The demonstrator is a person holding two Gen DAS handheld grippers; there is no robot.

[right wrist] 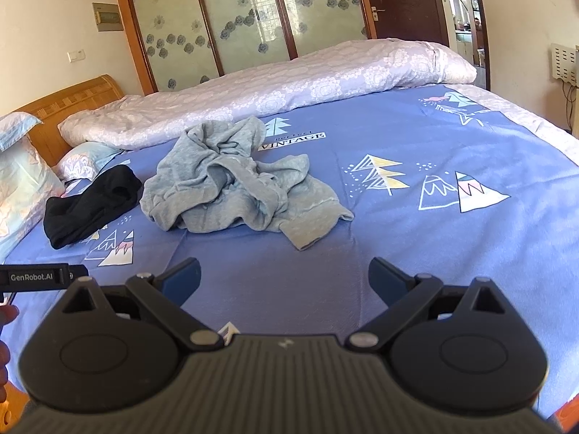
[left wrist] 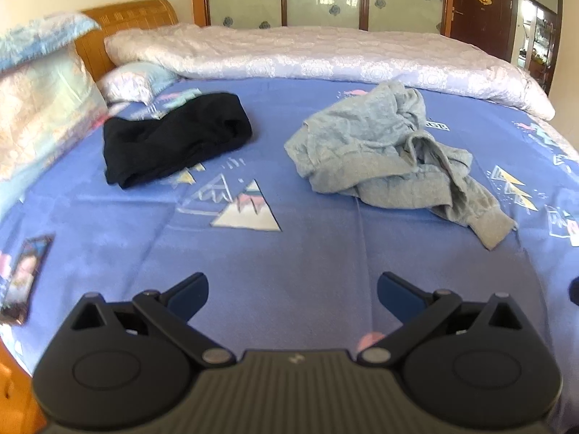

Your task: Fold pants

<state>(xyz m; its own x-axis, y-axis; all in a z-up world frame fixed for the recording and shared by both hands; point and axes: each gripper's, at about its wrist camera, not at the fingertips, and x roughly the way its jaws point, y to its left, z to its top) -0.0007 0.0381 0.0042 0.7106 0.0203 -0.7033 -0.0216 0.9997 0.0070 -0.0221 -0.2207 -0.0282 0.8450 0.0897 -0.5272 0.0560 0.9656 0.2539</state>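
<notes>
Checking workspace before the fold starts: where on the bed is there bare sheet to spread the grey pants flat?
Bare blue sheet runs between the crumpled grey pants and both open grippers, left and right, and widely to the pants' right. It is crowded toward the headboard: black garment, pillows, and the rolled quilt behind.

We see bare blue bedsheet between us and the crumpled grey pants. Black garment lies left, apart; rolled quilt bounds the far side.
</notes>
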